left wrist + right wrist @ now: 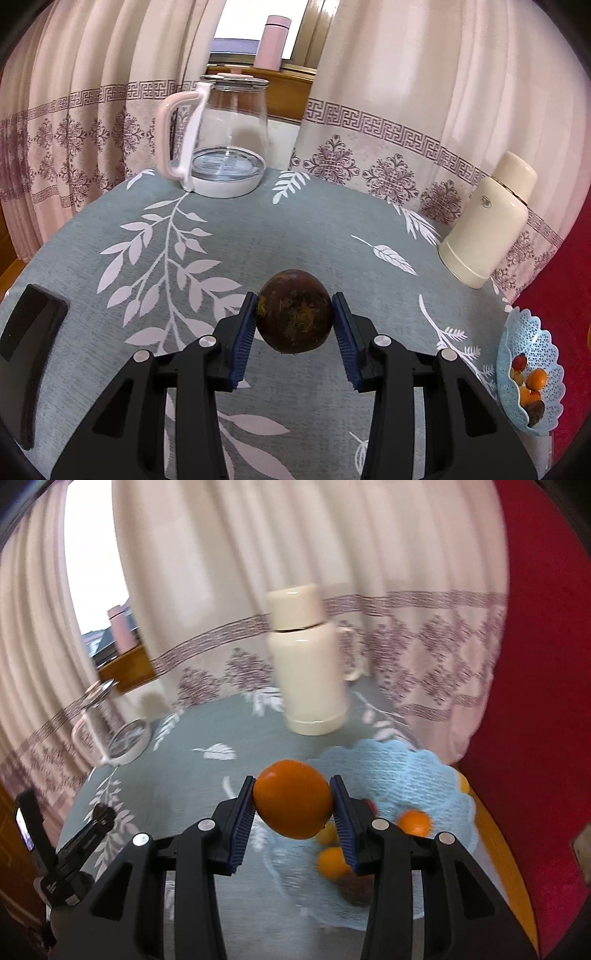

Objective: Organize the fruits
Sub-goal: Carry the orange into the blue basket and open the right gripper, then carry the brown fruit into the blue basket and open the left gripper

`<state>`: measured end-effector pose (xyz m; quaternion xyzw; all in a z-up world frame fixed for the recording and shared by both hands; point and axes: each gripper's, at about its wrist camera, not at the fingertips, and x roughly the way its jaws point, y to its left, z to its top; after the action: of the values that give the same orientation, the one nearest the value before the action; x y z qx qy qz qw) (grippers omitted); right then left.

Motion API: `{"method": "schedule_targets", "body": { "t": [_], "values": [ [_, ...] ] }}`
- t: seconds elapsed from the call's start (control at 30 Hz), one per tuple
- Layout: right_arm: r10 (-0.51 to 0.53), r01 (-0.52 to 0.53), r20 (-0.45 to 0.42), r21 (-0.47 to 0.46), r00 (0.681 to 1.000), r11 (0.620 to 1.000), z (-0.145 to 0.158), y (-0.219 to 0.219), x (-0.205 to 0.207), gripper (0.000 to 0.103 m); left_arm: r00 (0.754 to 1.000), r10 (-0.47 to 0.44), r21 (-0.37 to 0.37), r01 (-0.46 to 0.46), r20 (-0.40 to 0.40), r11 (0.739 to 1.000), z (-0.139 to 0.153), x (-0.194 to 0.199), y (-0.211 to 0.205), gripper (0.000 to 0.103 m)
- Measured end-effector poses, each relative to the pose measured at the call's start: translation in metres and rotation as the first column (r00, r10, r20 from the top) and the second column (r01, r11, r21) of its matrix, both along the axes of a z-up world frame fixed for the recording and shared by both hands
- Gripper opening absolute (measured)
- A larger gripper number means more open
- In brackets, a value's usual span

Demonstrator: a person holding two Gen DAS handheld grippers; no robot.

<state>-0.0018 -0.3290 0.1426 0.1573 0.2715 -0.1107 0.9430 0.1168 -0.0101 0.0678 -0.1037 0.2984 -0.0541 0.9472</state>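
Note:
My left gripper (294, 312) is shut on a dark brown round fruit (294, 312) and holds it above the grey leaf-patterned tablecloth (258, 236). The blue lattice fruit bowl (550, 358) stands at the far right of the left wrist view, with several small fruits in it. My right gripper (293, 799) is shut on an orange (293, 799) and holds it over the near left rim of the blue bowl (432, 775). Inside the bowl lie small orange and yellow fruits (413, 821) and a dark one, partly hidden by my fingers.
A glass kettle with a pink handle (221, 136) stands at the table's back. A cream thermos (487, 221) stands at the back right, also in the right wrist view (308, 661). A black device (29, 332) sits at the left edge. A red chair (546, 664) is right of the table.

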Motion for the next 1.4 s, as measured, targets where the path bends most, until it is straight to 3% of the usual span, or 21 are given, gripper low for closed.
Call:
{"method": "schedule_targets", "body": {
  "t": [0.37,0.67,0.97,1.4],
  "values": [
    [-0.066,0.082,-0.13,0.121,0.989,0.989,-0.052,-0.048,0.003,0.041,0.999,-0.049,0.023,0.049,0.006,0.999,0.0,-0.005,-0.016,0.042],
    [-0.079,0.117,-0.232,0.154,0.969,0.981,-0.088,-0.058,0.027,0.041,0.998,-0.061,0.016,0.061,0.0,0.998,-0.002,-0.005,-0.015,0.042],
    [-0.093,0.137,-0.284,0.142,0.954,0.98,-0.098,-0.061,0.04,0.041,0.998,-0.062,0.018,0.062,0.001,0.998,-0.003,-0.005,-0.016,0.042],
    [-0.107,0.152,-0.266,0.152,0.958,0.977,-0.095,-0.063,0.032,0.042,0.997,-0.072,0.021,0.072,-0.002,0.997,-0.004,-0.005,-0.017,0.042]
  ]
}}
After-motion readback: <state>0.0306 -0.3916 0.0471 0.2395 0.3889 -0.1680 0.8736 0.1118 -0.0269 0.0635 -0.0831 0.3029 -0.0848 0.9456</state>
